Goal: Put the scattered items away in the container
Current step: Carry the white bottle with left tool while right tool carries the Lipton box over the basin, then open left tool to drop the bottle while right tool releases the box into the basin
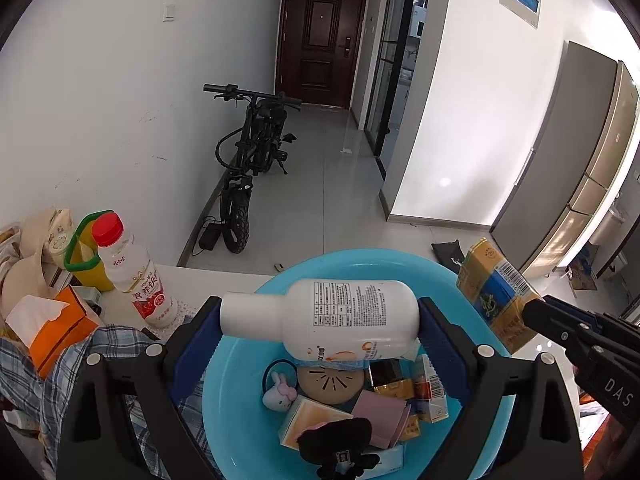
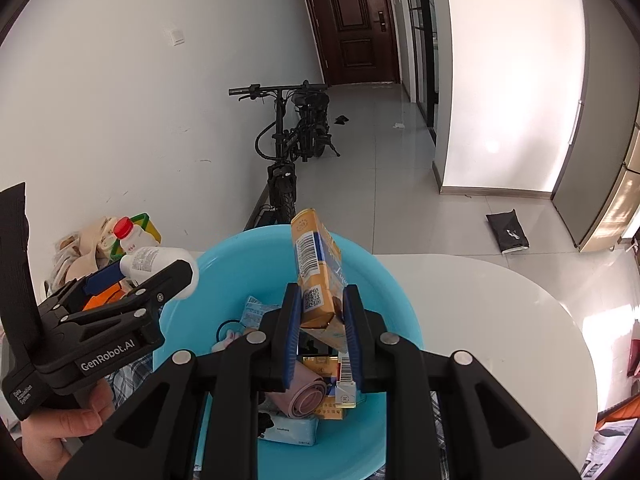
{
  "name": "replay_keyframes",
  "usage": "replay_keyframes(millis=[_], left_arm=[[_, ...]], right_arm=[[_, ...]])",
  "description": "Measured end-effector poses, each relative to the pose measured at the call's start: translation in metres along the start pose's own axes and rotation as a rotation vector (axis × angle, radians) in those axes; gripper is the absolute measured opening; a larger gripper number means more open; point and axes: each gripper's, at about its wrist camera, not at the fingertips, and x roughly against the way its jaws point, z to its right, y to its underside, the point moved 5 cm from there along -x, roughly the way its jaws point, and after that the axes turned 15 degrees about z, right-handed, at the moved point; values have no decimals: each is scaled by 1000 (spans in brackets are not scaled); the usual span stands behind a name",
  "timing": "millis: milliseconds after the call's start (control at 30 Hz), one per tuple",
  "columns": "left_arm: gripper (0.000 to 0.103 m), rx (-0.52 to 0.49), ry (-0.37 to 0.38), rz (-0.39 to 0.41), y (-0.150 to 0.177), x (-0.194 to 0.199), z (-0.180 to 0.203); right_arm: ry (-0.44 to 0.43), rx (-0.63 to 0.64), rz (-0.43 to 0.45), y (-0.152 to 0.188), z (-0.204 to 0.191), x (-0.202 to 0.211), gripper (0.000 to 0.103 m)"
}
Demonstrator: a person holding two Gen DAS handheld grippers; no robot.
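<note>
A blue plastic basin (image 1: 472, 284) (image 2: 376, 276) sits on the white table and holds several small boxes, a pink cloth, a plush toy and a black item. My left gripper (image 1: 320, 320) is shut on a white lotion bottle (image 1: 340, 316) lying sideways, held above the basin. It also shows in the right wrist view (image 2: 160, 264). My right gripper (image 2: 320, 320) is shut on a gold and blue box (image 2: 316, 264), held upright above the basin. The box also shows in the left wrist view (image 1: 496, 292).
A red-capped milk bottle (image 1: 132, 276), a yellow jug with green handle (image 1: 86, 256), an orange tissue box (image 1: 56, 328) and a plaid cloth (image 1: 100, 344) lie left of the basin. The white table (image 2: 500, 320) extends right. An electric bike (image 1: 252, 152) stands beyond.
</note>
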Motion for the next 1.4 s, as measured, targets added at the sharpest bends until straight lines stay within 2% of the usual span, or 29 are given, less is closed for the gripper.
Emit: replay_keyframes(millis=[67, 167, 333, 467, 633, 767, 867, 1067, 1133, 1233, 1300, 1400], left_arm=[[95, 3, -7, -57, 9, -8, 1], [95, 9, -37, -220, 37, -32, -4], [95, 17, -80, -412, 71, -54, -8], [95, 3, -99, -421, 64, -50, -7], [95, -11, -100, -393, 51, -47, -7], [95, -63, -97, -380, 41, -48, -6], [95, -45, -79, -384, 38, -52, -5], [95, -27, -8, -465, 63, -72, 6], [95, -45, -20, -482, 72, -78, 6], [95, -75, -90, -513, 80, -85, -1], [95, -67, -104, -484, 77, -85, -7], [96, -49, -101, -390, 63, -81, -12]], right_arm=[[3, -8, -20, 4, 2, -6, 20], [32, -1, -76, 17, 3, -18, 20], [97, -21, -252, 42, 8, -39, 20], [86, 8, -277, 40, 3, -39, 19], [76, 3, -243, 27, 2, -33, 19], [76, -11, -225, 18, 5, -29, 19], [82, -5, -221, 14, 7, -29, 19], [65, -13, -223, 17, 5, -36, 19], [69, -16, -229, 19, 8, -38, 19], [69, -13, -229, 20, 10, -39, 19], [66, -10, -231, 21, 10, -39, 19], [58, -9, -229, 20, 10, -38, 19]])
